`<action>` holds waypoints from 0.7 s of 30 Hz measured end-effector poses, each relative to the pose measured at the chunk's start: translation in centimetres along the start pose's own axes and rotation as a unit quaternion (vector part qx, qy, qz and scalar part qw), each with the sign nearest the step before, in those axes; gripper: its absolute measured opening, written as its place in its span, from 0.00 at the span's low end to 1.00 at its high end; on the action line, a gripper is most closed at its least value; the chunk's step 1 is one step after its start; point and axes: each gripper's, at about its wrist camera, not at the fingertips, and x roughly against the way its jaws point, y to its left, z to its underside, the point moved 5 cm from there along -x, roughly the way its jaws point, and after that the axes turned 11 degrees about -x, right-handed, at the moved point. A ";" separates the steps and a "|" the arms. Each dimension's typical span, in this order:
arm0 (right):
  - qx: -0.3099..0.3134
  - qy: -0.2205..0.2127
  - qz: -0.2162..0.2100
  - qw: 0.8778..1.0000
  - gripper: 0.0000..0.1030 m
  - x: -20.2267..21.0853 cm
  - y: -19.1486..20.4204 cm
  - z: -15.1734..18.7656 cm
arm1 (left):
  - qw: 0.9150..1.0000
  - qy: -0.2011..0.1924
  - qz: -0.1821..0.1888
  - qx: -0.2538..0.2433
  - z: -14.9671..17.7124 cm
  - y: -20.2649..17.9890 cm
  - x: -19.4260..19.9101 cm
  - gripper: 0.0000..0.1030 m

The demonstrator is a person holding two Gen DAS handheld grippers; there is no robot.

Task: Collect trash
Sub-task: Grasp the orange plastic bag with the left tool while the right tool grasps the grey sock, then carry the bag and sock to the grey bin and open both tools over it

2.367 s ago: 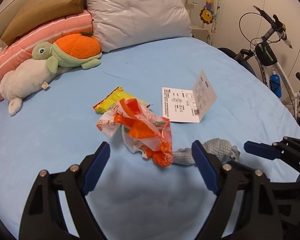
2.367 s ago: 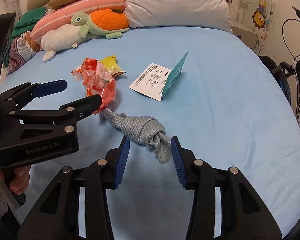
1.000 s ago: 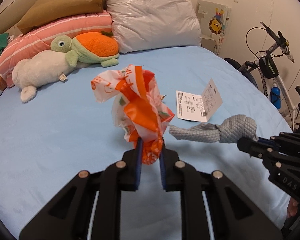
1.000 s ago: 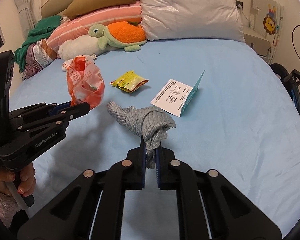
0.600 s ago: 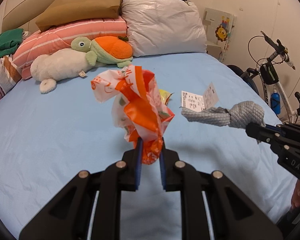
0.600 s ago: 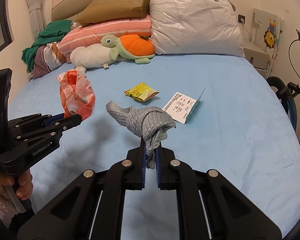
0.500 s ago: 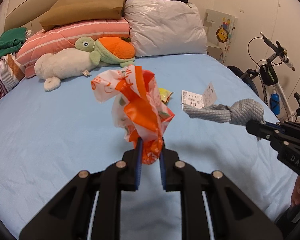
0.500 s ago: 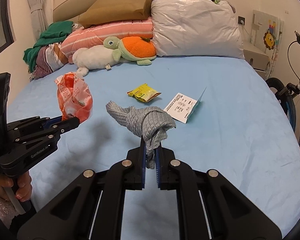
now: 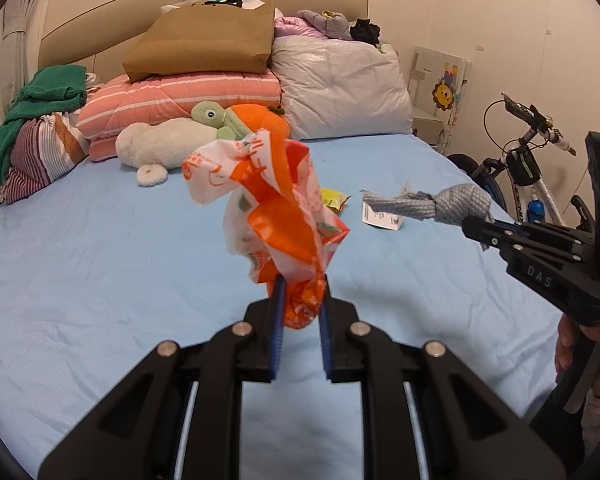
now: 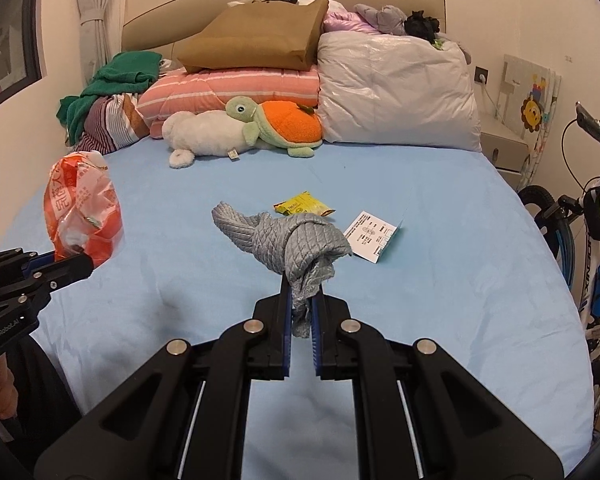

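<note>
My left wrist view looks down along its fingers over the blue bed (image 9: 80,248) toward the headboard (image 9: 100,36); my right wrist view faces the same way from just beside it. Both share the pillows, and each catches the other gripper at its edge

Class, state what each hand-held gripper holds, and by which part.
Left hand-held gripper: orange plastic bag, pinched at its lower end. Right hand-held gripper: knotted grey cloth, by the tail below the knot.

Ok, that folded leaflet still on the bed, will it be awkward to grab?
Probably. The leaflet looks thin, light and floppy, mostly flat on the sheet, so pads may slide over it. Its raised flap looks easiest to pinch.
</note>
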 end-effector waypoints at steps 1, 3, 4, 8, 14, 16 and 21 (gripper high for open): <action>0.004 -0.003 -0.001 1.000 0.07 0.4 0.4 0.1 | 1.000 -0.002 -0.003 -0.001 0.2 0.2 0.8 0.15; 0.011 -0.007 -0.002 1.000 0.07 1.0 1.2 0.4 | 1.000 -0.006 -0.011 -0.002 0.5 0.5 2.4 0.15; 0.013 -0.009 -0.004 1.000 0.07 1.4 1.7 0.6 | 1.000 -0.008 -0.014 -0.001 0.7 0.7 3.2 0.15; 0.010 -0.011 -0.020 1.000 0.07 2.7 3.6 1.5 | 1.000 -0.018 -0.025 0.006 1.4 1.6 6.3 0.15; 0.031 -0.006 -0.036 0.999 0.07 4.1 7.5 3.3 | 0.998 -0.033 -0.046 0.013 3.0 3.0 10.4 0.15; 0.038 -0.007 -0.041 0.998 0.07 4.8 8.8 3.9 | 0.998 -0.035 -0.054 0.018 3.8 3.7 11.6 0.15; 0.060 -0.010 -0.064 0.996 0.07 6.7 12.8 4.9 | 0.996 -0.039 -0.077 0.036 6.2 5.8 14.8 0.15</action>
